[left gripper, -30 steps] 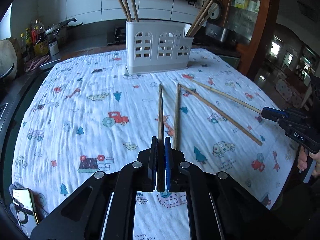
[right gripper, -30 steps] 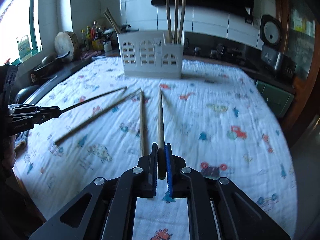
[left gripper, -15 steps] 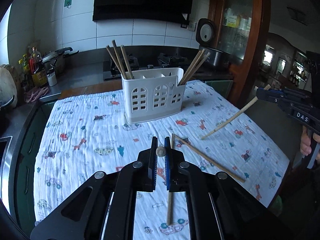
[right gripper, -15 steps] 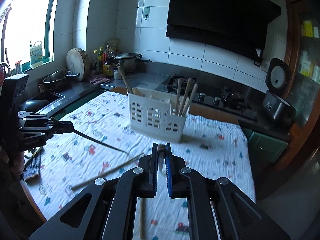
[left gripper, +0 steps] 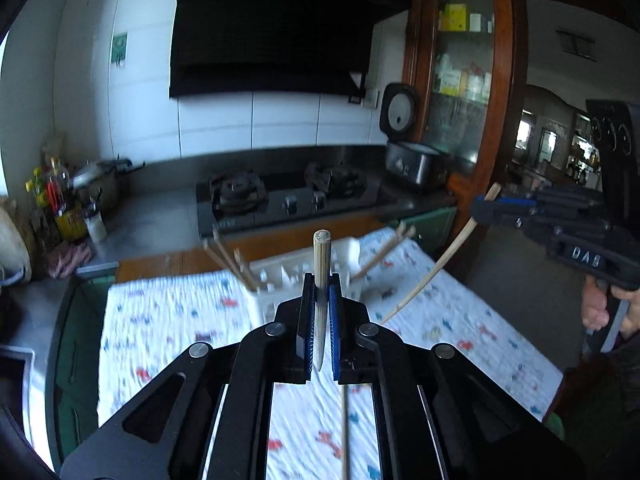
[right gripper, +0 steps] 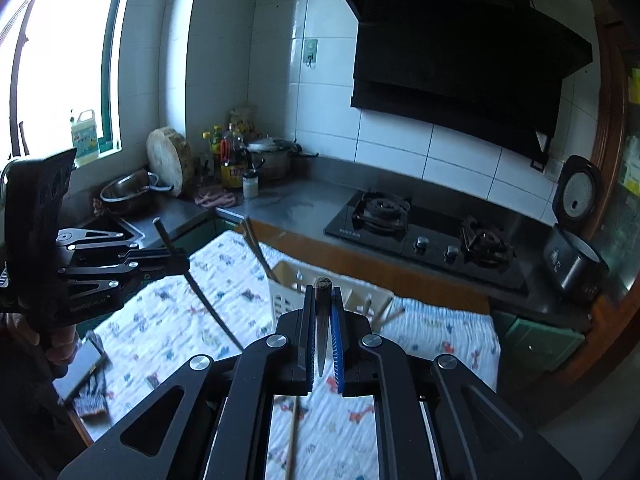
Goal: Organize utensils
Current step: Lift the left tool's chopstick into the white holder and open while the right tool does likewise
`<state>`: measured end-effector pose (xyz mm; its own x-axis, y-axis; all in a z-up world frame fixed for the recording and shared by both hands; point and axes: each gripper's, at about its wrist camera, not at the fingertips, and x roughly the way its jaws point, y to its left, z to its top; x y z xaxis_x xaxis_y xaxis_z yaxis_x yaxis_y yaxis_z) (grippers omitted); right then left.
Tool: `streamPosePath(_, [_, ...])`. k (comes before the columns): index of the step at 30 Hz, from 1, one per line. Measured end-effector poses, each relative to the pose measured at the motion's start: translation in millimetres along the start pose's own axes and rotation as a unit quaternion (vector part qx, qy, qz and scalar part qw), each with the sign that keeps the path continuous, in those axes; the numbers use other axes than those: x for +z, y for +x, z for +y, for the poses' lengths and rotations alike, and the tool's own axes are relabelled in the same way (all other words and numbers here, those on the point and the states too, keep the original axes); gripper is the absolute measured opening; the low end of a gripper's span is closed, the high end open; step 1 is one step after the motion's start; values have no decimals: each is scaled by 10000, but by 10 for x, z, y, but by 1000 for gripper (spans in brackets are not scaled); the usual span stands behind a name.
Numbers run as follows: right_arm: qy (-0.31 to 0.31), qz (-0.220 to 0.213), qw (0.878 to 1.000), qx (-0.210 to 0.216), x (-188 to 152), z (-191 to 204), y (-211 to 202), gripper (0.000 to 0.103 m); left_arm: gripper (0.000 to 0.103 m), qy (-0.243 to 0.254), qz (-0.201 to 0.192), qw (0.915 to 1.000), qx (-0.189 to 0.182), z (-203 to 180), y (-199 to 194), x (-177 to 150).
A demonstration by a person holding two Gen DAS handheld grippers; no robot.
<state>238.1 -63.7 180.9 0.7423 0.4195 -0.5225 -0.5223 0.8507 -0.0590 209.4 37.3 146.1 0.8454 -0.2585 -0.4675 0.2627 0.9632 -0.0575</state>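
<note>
Now each gripper, left gripper [left gripper: 319, 312] and right gripper [right gripper: 322, 320], clamps one chopstick [left gripper: 321, 264].

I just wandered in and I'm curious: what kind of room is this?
A home kitchen, most likely: a gas hob under a black extractor hood, a rice cooker on the counter, and oil bottles by the window.
</note>
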Motion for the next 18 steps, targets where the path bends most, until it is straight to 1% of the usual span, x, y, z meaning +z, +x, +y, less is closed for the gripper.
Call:
streamPosePath(2, [-3,-89,10000,-5,159,-23,34,7,5,83,-154,9998,107,-6,13,189])
streamPosePath(5, [18,-192,9998,-43,306,-64,84,7,5,108,-330,9991,256,22,75,433])
streamPosePath(8, [42,-293,9994,-150,440,-141,159,7,5,179,-423,9972,584,56,222,611])
streamPosePath(11, [149,-380,9990,-182,548,-243,225,7,5,99,-463,9963,714,106,369,702])
streamPosePath(13, [190,-430,9985,-270,592,-314,301,7,5,4,-447,9965,705,162,468,731])
streamPosePath(15, [253,-410,9983,-330,612,-377,401,7,5,-58,-440,9960,776,216,587,727])
streamPosePath(18, [224,-317,9982,-451,582,-421,548,7,5,-131,-419,9961,764,284,733,660])
